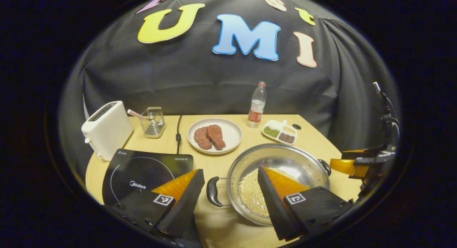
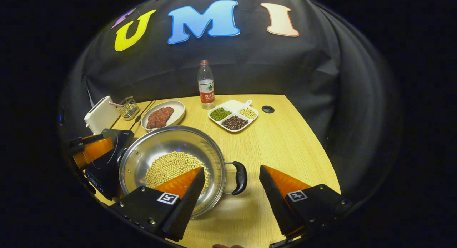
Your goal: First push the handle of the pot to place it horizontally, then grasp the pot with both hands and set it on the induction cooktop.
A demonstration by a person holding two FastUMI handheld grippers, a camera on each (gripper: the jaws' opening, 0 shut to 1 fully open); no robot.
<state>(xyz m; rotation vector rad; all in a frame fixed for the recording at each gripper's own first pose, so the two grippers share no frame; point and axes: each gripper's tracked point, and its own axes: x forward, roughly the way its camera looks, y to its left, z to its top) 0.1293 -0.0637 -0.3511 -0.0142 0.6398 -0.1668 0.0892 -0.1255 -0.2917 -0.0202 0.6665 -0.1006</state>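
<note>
A steel pot (image 1: 285, 162) holding soybeans sits on the wooden table, just right of the black induction cooktop (image 1: 142, 173). Its two black handles point left (image 1: 213, 191) and right (image 1: 324, 166). My left gripper (image 1: 231, 170) is open, hovering over the left handle and the pot's left rim, the handle lying between its fingers. In the right gripper view, my right gripper (image 2: 232, 168) is open around the pot's (image 2: 167, 144) right handle (image 2: 240, 177) without touching it. The left gripper (image 2: 93, 149) shows there above the cooktop (image 2: 107, 173), and the right gripper (image 1: 353, 165) shows beyond the pot in the left gripper view.
Behind the pot are a plate of meat (image 1: 232, 133), a water bottle (image 1: 257, 105) and a divided dish of beans (image 1: 280, 132). A white toaster (image 1: 107, 133) and a wire basket (image 1: 152, 122) stand at the back left. A cable (image 1: 177, 133) runs to the cooktop.
</note>
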